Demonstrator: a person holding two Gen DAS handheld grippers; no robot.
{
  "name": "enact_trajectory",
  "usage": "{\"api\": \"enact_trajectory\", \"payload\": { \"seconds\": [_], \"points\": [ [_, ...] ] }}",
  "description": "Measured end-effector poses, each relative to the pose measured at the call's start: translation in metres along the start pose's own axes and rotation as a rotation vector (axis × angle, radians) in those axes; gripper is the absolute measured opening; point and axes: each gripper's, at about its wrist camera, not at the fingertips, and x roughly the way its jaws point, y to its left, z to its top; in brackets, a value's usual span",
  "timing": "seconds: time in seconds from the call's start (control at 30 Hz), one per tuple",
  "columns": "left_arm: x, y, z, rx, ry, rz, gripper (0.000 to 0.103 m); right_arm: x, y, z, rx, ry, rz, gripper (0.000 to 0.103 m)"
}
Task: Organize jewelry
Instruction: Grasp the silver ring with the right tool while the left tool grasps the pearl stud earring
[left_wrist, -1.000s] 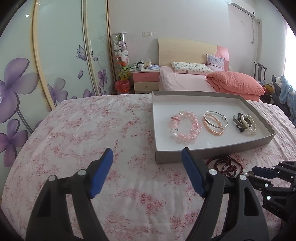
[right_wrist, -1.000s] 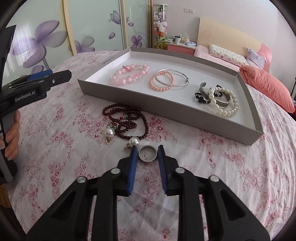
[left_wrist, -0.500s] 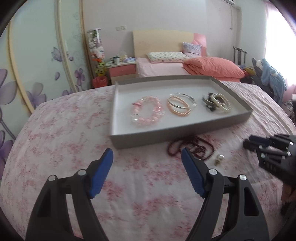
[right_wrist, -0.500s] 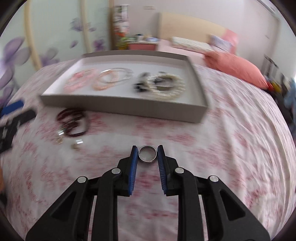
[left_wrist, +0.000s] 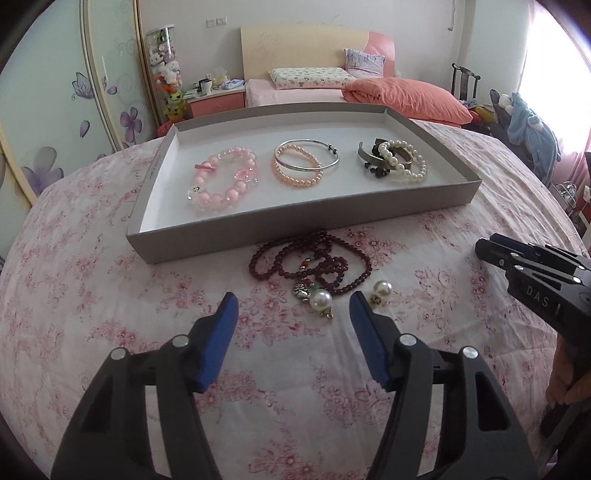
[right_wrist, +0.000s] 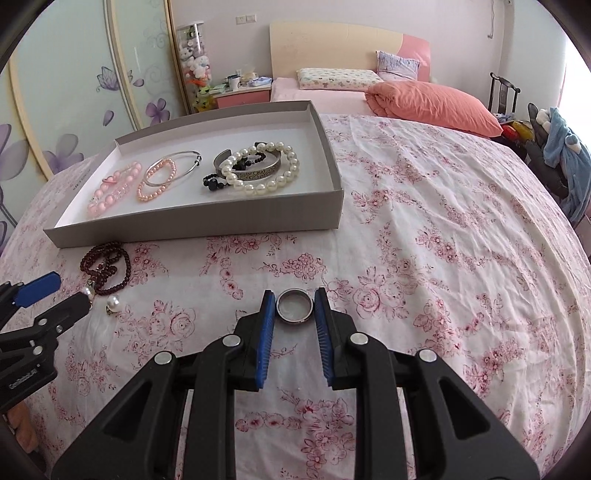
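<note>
My right gripper (right_wrist: 294, 300) is shut on a silver ring (right_wrist: 294, 306), held above the floral bedspread to the right of the grey tray (right_wrist: 192, 221). The tray holds a pink bead bracelet (left_wrist: 221, 177), a peach bead bracelet with a silver bangle (left_wrist: 304, 162), and a pearl bracelet with a metal cuff (left_wrist: 397, 160). A dark red bead necklace (left_wrist: 314, 260) and two pearl earrings (left_wrist: 320, 300) (left_wrist: 381, 288) lie on the bedspread in front of the tray. My left gripper (left_wrist: 293, 308) is open and empty, just before the earrings. The right gripper also shows in the left wrist view (left_wrist: 487, 249).
The tray's front wall (left_wrist: 295, 229) stands between the necklace and the bracelets. A second bed with an orange duvet (right_wrist: 428, 103) lies behind. A wardrobe with purple flowers (left_wrist: 55, 110) is on the left. A chair with blue clothing (right_wrist: 561, 147) stands at the right.
My right gripper swung right with the ring, away from the necklace. My left gripper moved right and forward, so the necklace and earrings now lie just ahead of its fingers.
</note>
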Motion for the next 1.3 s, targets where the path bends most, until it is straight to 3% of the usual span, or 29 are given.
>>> {"api": "enact_trajectory", "payload": {
  "seconds": [0.27, 0.5, 0.9, 1.07, 1.3],
  "points": [
    [0.009, -0.003, 0.003, -0.030, 0.028, 0.005, 0.041, -0.001, 0.000, 0.000, 0.005, 0.000, 0.008, 0.024],
    [0.009, 0.006, 0.004, -0.064, 0.026, 0.004, 0.015, -0.001, 0.000, 0.000, 0.005, 0.000, 0.009, 0.024],
    [-0.007, 0.041, -0.014, -0.072, 0.020, -0.012, 0.015, -0.001, 0.000, 0.000, 0.008, 0.000, 0.012, 0.024],
    [-0.013, 0.046, -0.021, -0.061, 0.008, -0.020, 0.035, -0.002, 0.000, 0.000, 0.013, -0.001, 0.020, 0.024],
    [-0.016, 0.049, -0.025, -0.060, -0.005, -0.020, 0.041, -0.002, -0.003, 0.000, 0.022, -0.001, 0.034, 0.024]
  ]
}}
